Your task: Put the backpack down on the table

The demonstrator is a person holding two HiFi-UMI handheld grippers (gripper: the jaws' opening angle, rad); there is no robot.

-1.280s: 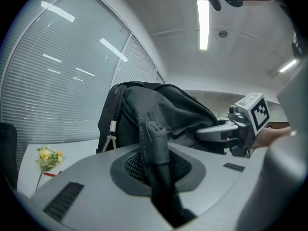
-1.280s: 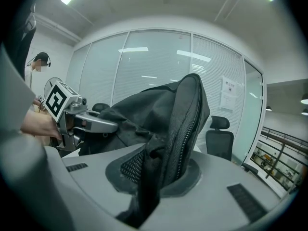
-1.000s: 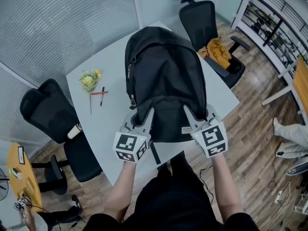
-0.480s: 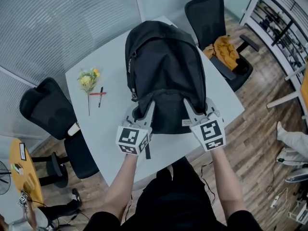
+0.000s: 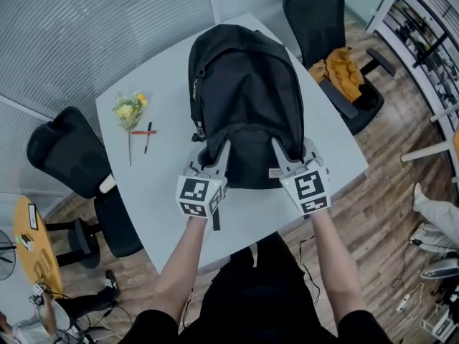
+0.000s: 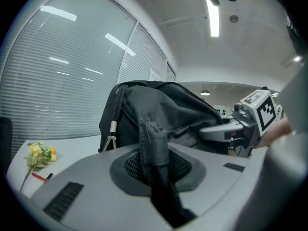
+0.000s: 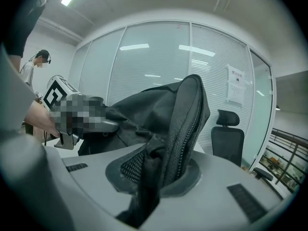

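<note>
Honestly, the trick here looked like keeping both hands level and lowering evenly, so the backpack (image 5: pixel 244 92) would land flat instead of rolling toward the flowers (image 5: pixel 128 110) and pen (image 5: pixel 147 136) lying at its 9 o'clock. The left gripper (image 5: pixel 214 156), at the bag's 7 o'clock, was clamped on a dark strap (image 6: pixel 154 148). The right gripper (image 5: pixel 288 154), at 5 o'clock, was pinching the mesh-lined shoulder strap (image 7: pixel 185 129). I'd only let go once the weight clearly sat on the table (image 5: pixel 143 185).

The backpack was over the middle of the white table, stretching toward 12 o'clock. I couldn't tell if it touched the top yet. Looks-wise it was black soft fabric, rounded and fairly full, with a zipper down its left edge and a small pale label near the right gripper.
</note>
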